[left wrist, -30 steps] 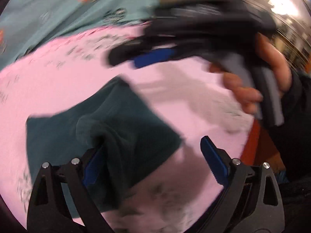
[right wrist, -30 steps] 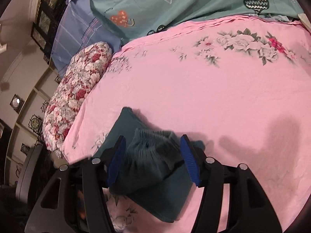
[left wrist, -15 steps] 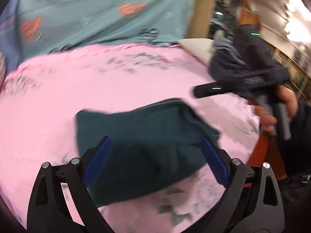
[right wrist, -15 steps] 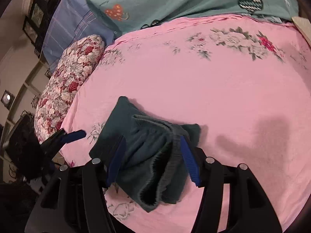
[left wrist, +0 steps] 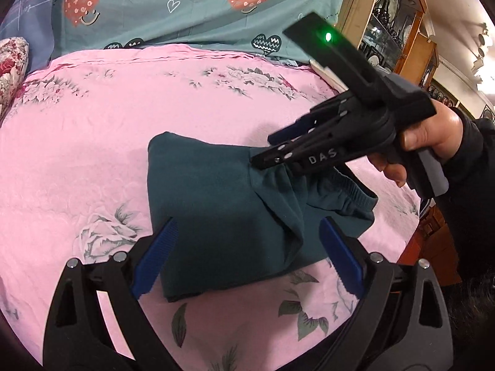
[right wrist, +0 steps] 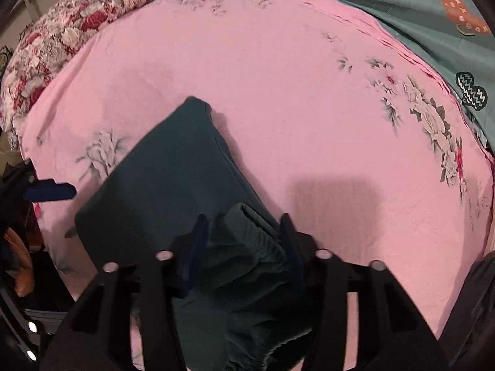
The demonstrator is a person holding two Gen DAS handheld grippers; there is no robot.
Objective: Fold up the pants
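Observation:
The dark teal pants lie folded into a thick bundle on the pink floral bedsheet. My left gripper is open and empty, its blue pads either side of the bundle's near edge, just above it. My right gripper has the gathered elastic waistband bunched between its partly closed pads; in the left wrist view it comes in from the right, its tips at the waistband end of the bundle. The pants stretch away to the upper left in the right wrist view.
A teal heart-print quilt lies along the far side of the bed. A red floral pillow lies at the bed's left end. A wooden display cabinet stands beyond the bed's right edge.
My left gripper let go of the pants and pulled back over the bundle's near edge. My right gripper swung round and closed in on the waistband end.

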